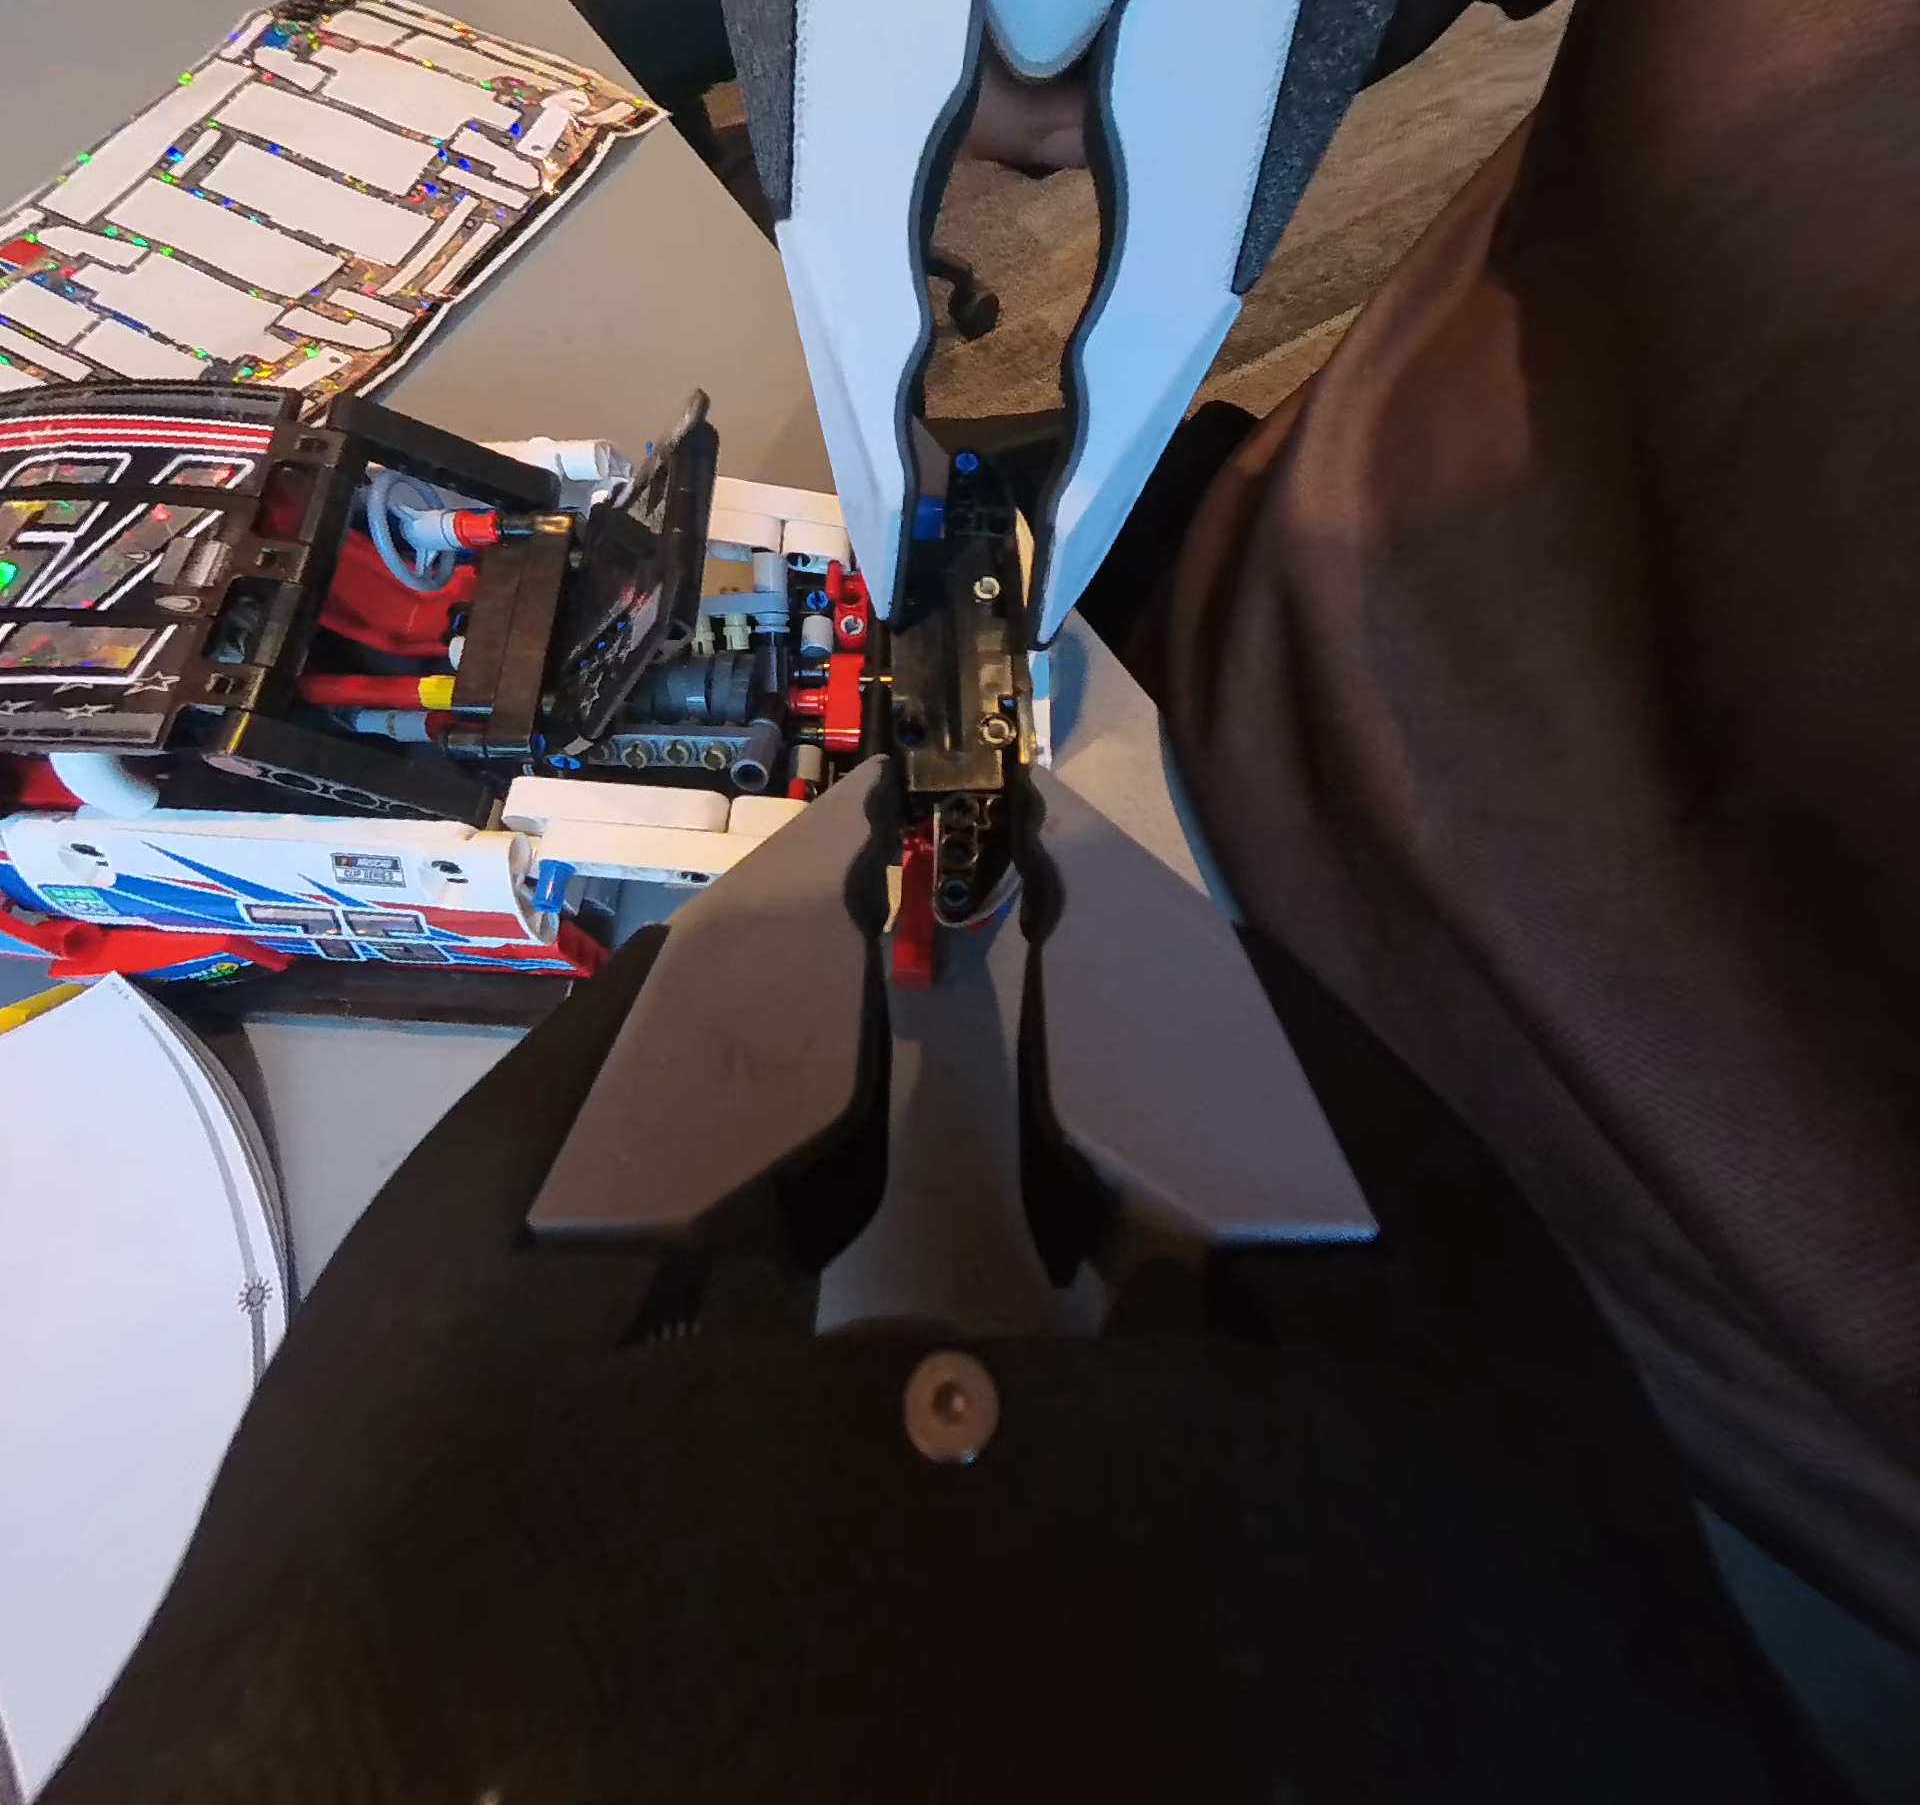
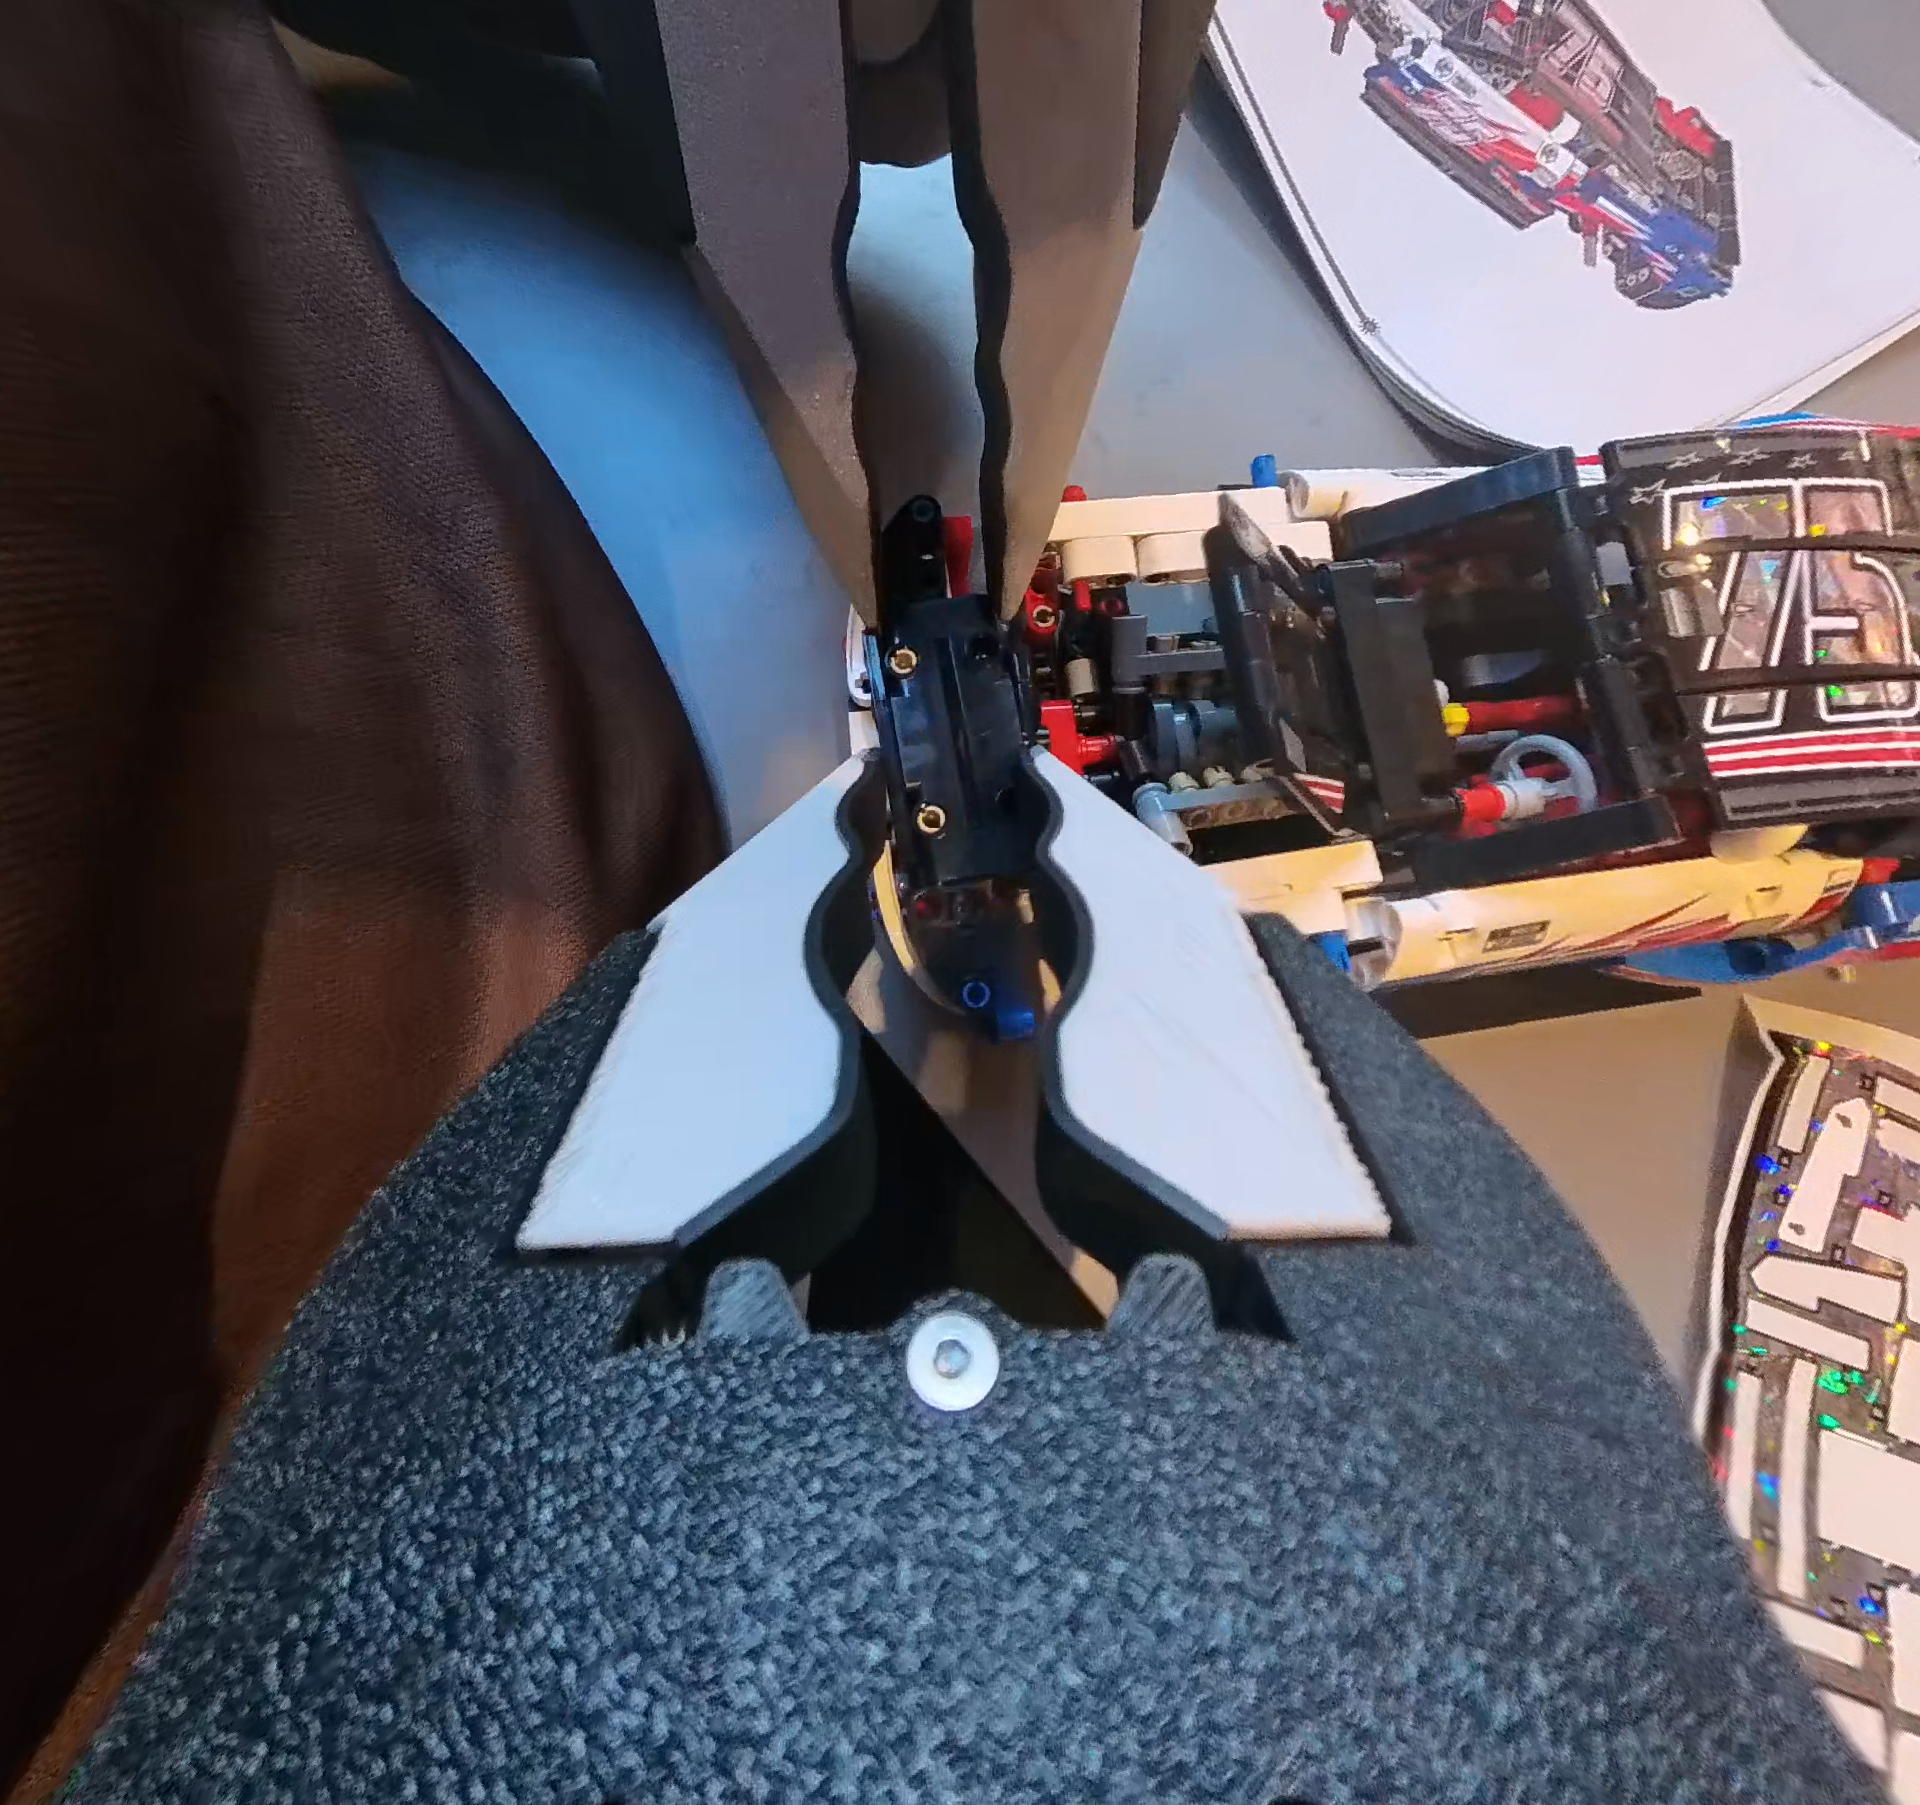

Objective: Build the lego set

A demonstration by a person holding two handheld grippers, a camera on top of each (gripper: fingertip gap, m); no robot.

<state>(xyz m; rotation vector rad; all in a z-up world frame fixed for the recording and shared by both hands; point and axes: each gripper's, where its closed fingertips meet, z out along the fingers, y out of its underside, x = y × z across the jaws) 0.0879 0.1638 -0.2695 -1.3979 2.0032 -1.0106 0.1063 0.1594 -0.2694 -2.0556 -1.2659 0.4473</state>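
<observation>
- While the car on the table looks largely built, its front stands uncovered.
- Both the left gripper and right gripper pinch one black sub-assembly at its nose.
- Sticker sheet appears mostly used.

Sticker sheet behind car (booklet nearer)

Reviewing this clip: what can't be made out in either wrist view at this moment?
- Black piece: in both views, the left tongs and right tongs pinch its ends, hiding whether it is seated on the car.
- Car's rear: cut off by the left edge in the left view and the right edge in the right view.
- Sticker sheet: partly out of frame in both views.
- Table near the person: hidden by a brown garment.
</observation>
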